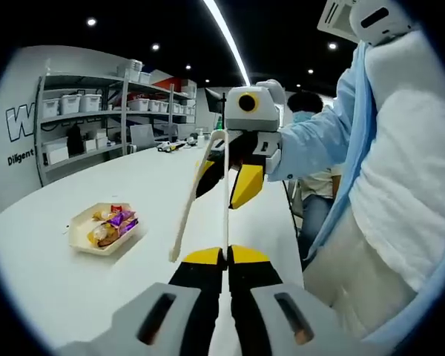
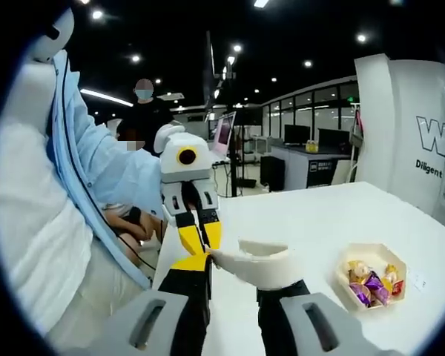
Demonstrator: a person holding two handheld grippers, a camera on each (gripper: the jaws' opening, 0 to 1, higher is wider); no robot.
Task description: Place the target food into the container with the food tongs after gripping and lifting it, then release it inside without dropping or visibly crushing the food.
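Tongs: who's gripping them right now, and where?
Both grippers: the right gripper grips the tongs near their joined end; the left gripper pinches one arm's tip.

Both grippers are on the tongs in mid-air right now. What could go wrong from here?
1. The food tongs hang between the left gripper, which pinches just one arm tip, and the right gripper. A badly timed release could twist or drop them.
2. The wrapped snacks sit heaped in a shallow tray, so a hard squeeze may crush one or push others out.
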